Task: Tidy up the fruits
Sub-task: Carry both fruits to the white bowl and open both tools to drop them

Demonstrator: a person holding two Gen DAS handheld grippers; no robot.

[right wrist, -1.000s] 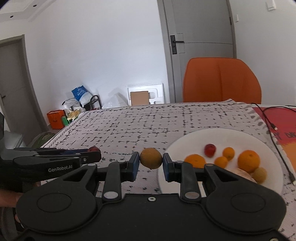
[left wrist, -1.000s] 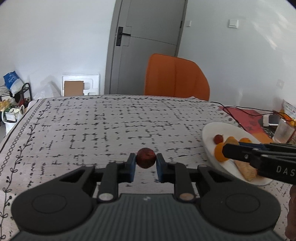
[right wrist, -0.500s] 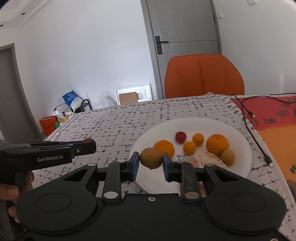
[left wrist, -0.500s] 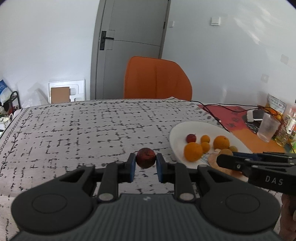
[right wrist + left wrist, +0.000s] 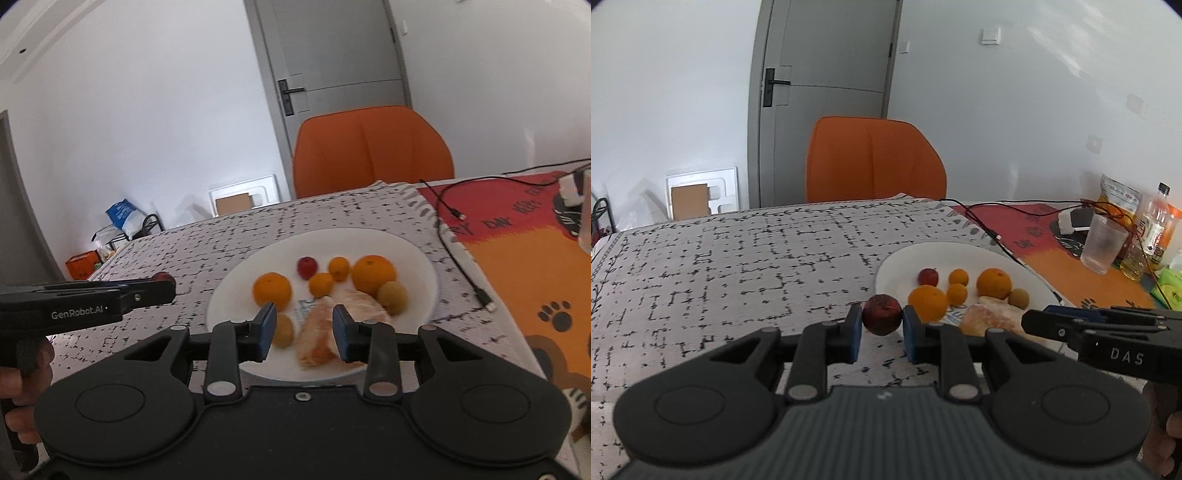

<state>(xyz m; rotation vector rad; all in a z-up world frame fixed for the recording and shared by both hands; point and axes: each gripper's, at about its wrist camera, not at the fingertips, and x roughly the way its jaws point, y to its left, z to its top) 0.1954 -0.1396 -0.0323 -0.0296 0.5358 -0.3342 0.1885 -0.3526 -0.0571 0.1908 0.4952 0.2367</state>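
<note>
My left gripper (image 5: 881, 328) is shut on a dark red fruit (image 5: 882, 314), held above the tablecloth just left of the white plate (image 5: 897, 258). It also shows in the right wrist view (image 5: 162, 286), left of the plate (image 5: 421, 254). My right gripper (image 5: 303, 328) is open over the plate's near part. A brown kiwi (image 5: 282, 329) lies on the plate by its left finger. The plate holds oranges (image 5: 373, 275), a red fruit (image 5: 307, 266), another kiwi (image 5: 392, 297) and peeled citrus pieces (image 5: 321, 338).
An orange chair (image 5: 873, 166) stands behind the table. A black cable (image 5: 461, 254) runs right of the plate. A plastic cup (image 5: 1102, 243), bottles (image 5: 1154, 225) and snack bags sit on the orange mat at the far right.
My right gripper has opened and let go of the brown kiwi, which now lies on the plate. Both grippers have moved closer to the plate.
</note>
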